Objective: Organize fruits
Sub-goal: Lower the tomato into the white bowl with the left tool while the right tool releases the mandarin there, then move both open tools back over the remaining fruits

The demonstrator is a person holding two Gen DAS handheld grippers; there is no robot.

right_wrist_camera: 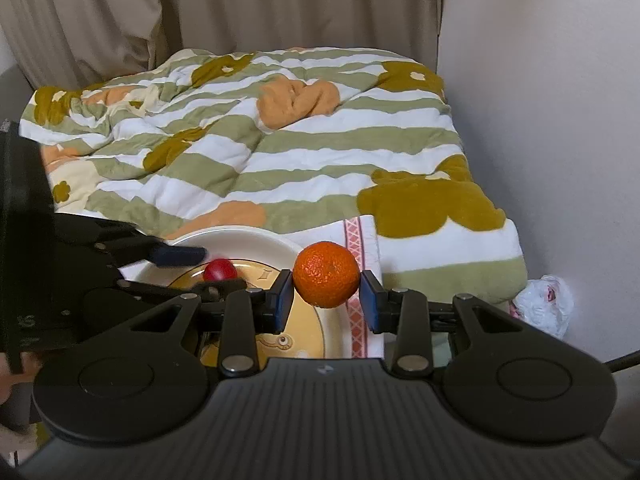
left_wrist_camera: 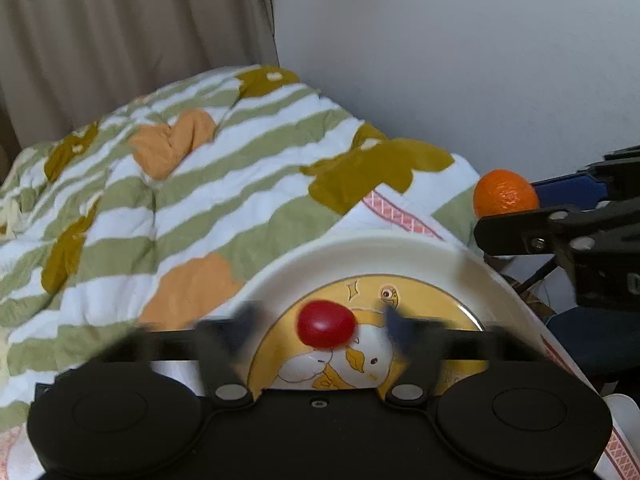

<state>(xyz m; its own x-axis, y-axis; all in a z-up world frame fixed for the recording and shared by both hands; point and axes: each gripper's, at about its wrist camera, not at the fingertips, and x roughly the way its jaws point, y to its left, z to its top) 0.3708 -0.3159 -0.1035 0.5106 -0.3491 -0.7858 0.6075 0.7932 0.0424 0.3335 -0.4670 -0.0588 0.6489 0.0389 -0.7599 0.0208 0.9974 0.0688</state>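
A small red tomato lies on a cream plate with a yellow duck picture. My left gripper is open; its blurred fingers stand well apart on either side of the tomato without touching it. My right gripper is shut on an orange mandarin, held above the plate's right rim. The right wrist view also has the tomato between the left gripper's fingers. From the left wrist, the mandarin shows at the right in the right gripper.
The plate rests on a white cloth with a pink patterned band, at the near edge of a bed with a green-striped quilt. Beige curtains hang behind, a white wall is on the right, and a plastic bag lies below.
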